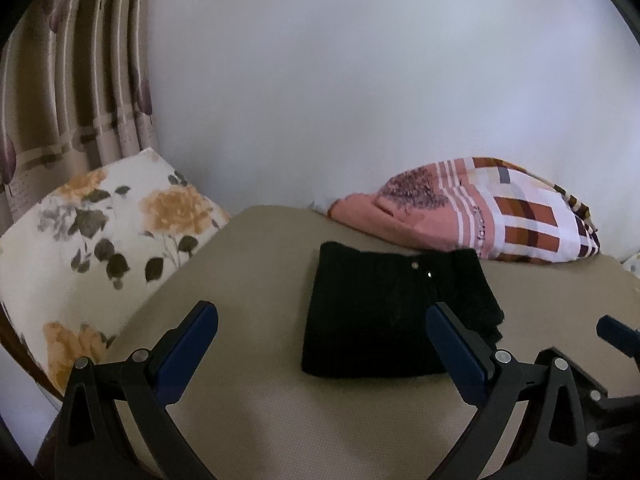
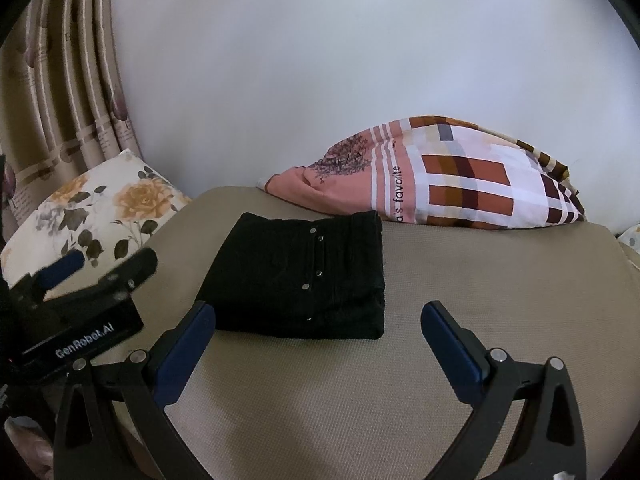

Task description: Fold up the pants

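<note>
The black pants (image 1: 384, 312) lie folded into a compact rectangle on the beige bed surface (image 1: 248, 360), metal buttons showing on top. They also show in the right wrist view (image 2: 304, 276). My left gripper (image 1: 322, 312) is open and empty, held just short of the pants' near edge. My right gripper (image 2: 318, 312) is open and empty, at the near edge of the folded pants on the beige bed surface (image 2: 460, 280). The left gripper's body shows at the left of the right wrist view (image 2: 80, 304).
A floral cushion (image 1: 100, 248) leans at the left by the curtain (image 1: 72, 92). A pink and plaid pillow (image 1: 488, 212) lies behind the pants against the white wall. It also shows in the right wrist view (image 2: 440, 176).
</note>
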